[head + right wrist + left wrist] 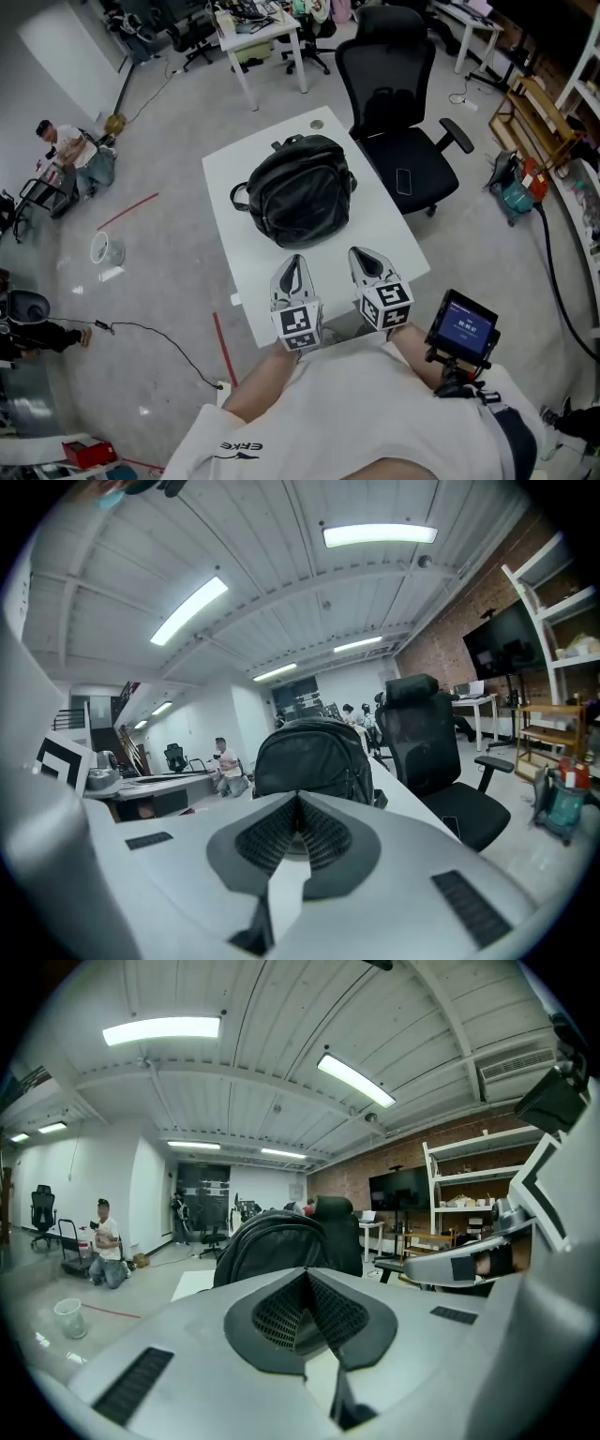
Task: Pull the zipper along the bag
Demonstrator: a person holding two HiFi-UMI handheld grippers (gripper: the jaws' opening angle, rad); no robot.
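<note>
1. The black backpack (298, 190) lies in the middle of the white bench (398, 234). Its zipper pull is too small to make out.
2. The left claw (295, 262) and right claw (364, 255) hover over the bench's near edge, short of the backpack, and both are clenched on nothing.
3. Risk: if a clenched claw reaches the bag, it would likely only nudge it and could not pinch the pull.
4. Risk: if the pull is tugged with nothing bracing the bag, the soft backpack could slide along the bench.
</note>
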